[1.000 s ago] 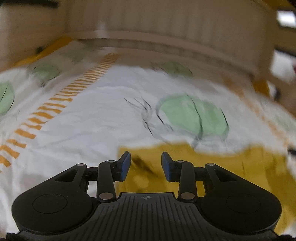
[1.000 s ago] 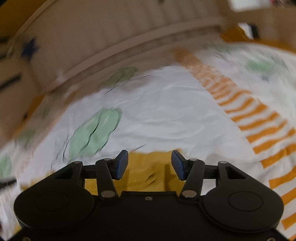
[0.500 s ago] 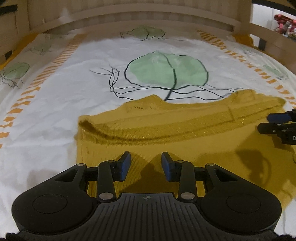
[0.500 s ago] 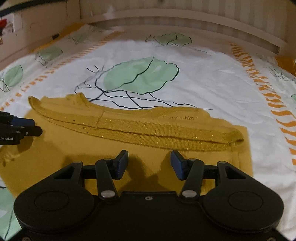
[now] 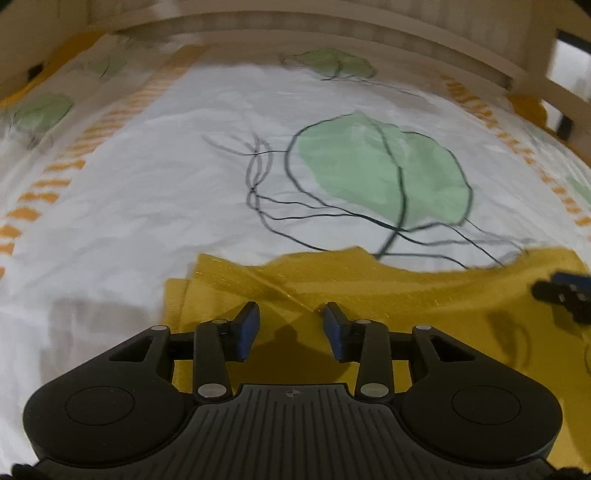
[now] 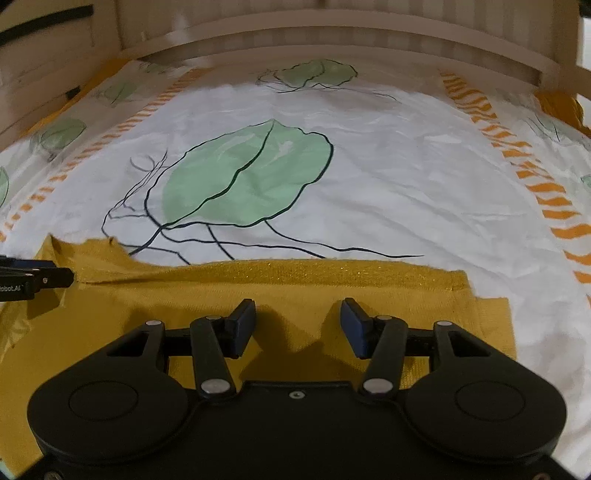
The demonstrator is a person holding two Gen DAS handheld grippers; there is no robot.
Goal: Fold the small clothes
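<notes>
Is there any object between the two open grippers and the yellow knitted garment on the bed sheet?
Nothing visible. The left gripper and the right gripper, both open, hang directly over the mustard-yellow knitted garment, which lies on the white leaf-printed bed sheet with nothing on top.

A left gripper [image 5: 291,325] with blue pads [image 5: 248,328] held apart hovers over a mustard-yellow knit garment [image 5: 424,295] lying on a white sheet [image 5: 155,192] printed with a green leaf [image 5: 380,173] and orange dashes. The garment's left edge shows folded layers. At the right edge, the right gripper [image 5: 565,291] sits above the garment. A slatted headboard [image 5: 332,22] is behind.
</notes>
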